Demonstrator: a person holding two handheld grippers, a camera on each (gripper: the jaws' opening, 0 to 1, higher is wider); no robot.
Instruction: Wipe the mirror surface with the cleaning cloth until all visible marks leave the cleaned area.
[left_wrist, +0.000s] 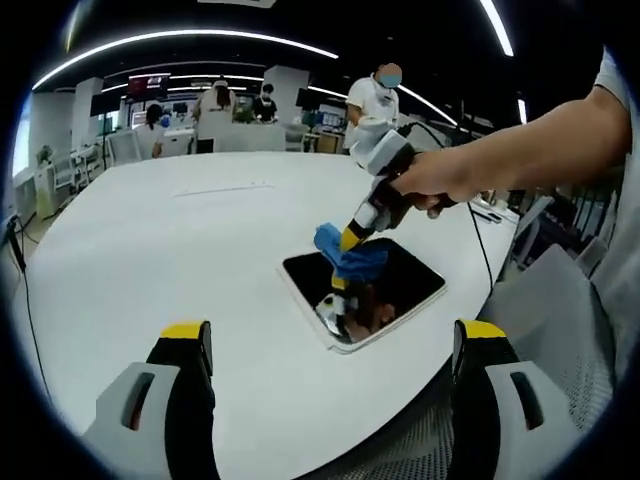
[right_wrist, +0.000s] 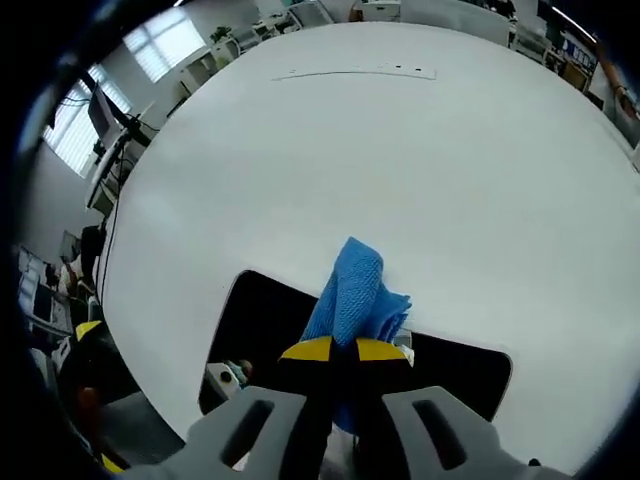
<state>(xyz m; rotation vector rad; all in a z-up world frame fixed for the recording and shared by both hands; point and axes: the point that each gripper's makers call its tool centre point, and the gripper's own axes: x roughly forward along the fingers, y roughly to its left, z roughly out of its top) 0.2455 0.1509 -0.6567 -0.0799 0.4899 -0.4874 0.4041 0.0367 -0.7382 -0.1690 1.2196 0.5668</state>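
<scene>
A rectangular mirror (left_wrist: 400, 285) with a white rim lies flat on the white table (left_wrist: 180, 250), near its front right edge. Its dark glass reflects the room. My right gripper (left_wrist: 347, 240), held by a hand, is shut on a blue cleaning cloth (left_wrist: 350, 258) and presses it onto the mirror's middle. In the right gripper view the blue cloth (right_wrist: 355, 295) bulges out ahead of the shut gripper (right_wrist: 343, 352), over the mirror (right_wrist: 260, 320). My left gripper (left_wrist: 330, 345) stands open with nothing between its jaws, hovering short of the mirror's near edge.
A thin cable (left_wrist: 485, 260) runs across the table behind the mirror. A grey chair (left_wrist: 560, 300) sits at the table's right edge. Several people (left_wrist: 378, 95) stand at desks far behind the table.
</scene>
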